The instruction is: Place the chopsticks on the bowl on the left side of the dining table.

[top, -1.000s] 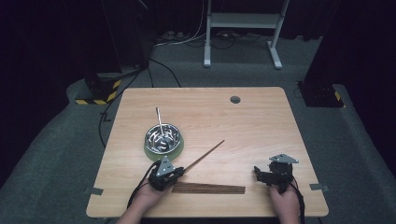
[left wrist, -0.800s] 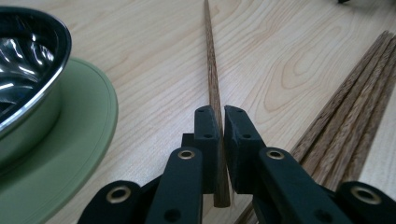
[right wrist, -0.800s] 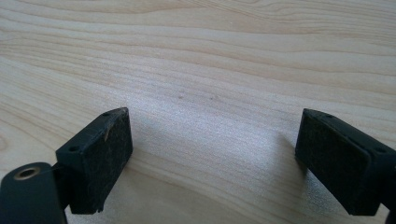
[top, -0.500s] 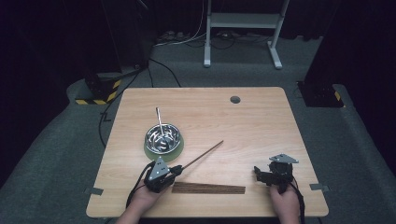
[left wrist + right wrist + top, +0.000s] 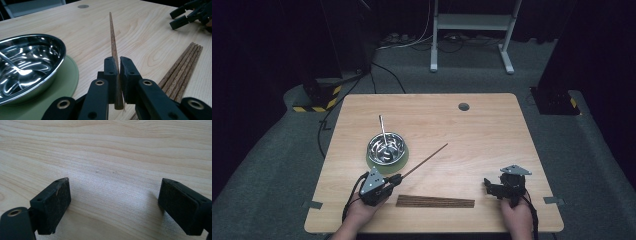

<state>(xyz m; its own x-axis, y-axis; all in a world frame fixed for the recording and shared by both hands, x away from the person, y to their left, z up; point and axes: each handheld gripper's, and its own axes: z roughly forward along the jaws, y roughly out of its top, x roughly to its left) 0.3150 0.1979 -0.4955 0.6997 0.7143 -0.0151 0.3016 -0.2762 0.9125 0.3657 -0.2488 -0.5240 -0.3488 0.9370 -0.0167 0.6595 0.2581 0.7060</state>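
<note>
The desk point(image 5: 492, 130) is mostly bare wood: its far half holds nothing apart from a small round grommet hole point(image 5: 463, 106) near the far edge, and the whole middle between the two hands lies open. The things sit toward the near left. A steel bowl point(image 5: 385, 148) with a metal utensil point(image 5: 383, 131) leaning out of it rests on a green mat point(image 5: 373, 161), well in from the left edge. A row of wooden chopsticks point(image 5: 435, 201) lies flat, parallel to the near edge and close to it, between the two hands. No brand, label or writing can be read on anything. The left hand-held gripper point(image 5: 119, 75), just beside the near rim of the mat, has its jaws pressed together on a single chopstick point(image 5: 113, 40); they pinch it close to its thick end, and the rest of the stick runs out past the jaws, slanting up and away over the desk toward the middle, clear of the bowl and of the row. The right hand-held gripper point(image 5: 113, 205) sits near the near right corner, well apart from the row, with its jaws spread wide over bare wood and nothing between them.
</note>
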